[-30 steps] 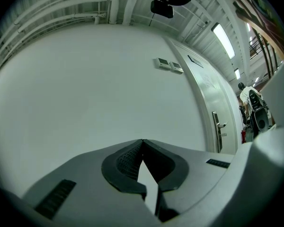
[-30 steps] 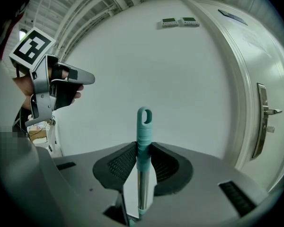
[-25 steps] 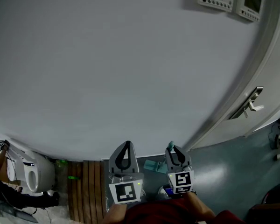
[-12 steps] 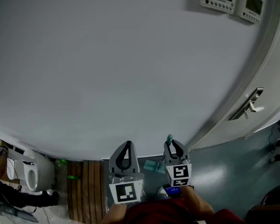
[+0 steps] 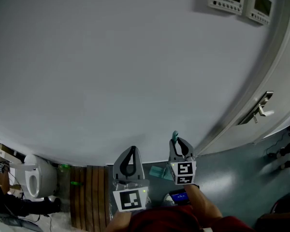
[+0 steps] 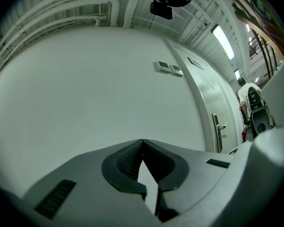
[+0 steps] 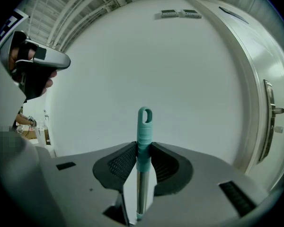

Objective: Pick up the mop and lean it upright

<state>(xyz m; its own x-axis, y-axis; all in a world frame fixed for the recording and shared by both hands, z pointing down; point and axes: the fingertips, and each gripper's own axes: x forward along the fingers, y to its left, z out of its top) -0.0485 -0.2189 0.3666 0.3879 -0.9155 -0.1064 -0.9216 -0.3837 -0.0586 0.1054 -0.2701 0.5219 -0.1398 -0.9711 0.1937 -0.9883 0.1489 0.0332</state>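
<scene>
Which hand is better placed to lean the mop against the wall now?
Right. The right gripper clamps the mop handle near its teal end, upright and facing the wall. The left gripper is shut and empty.

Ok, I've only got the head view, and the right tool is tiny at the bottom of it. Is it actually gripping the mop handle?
Observer: Yes. In the right gripper view, the right tool is shut on the mop handle, with its pads on the ribbed teal end.
Operator: How much of the handle sticks out past it?
Observer: Only the teal hanging loop. The steel shaft runs back between the jaws.
Operator: And the left tool?
Observer: The left tool is shut with nothing in it, tips touching.
</scene>
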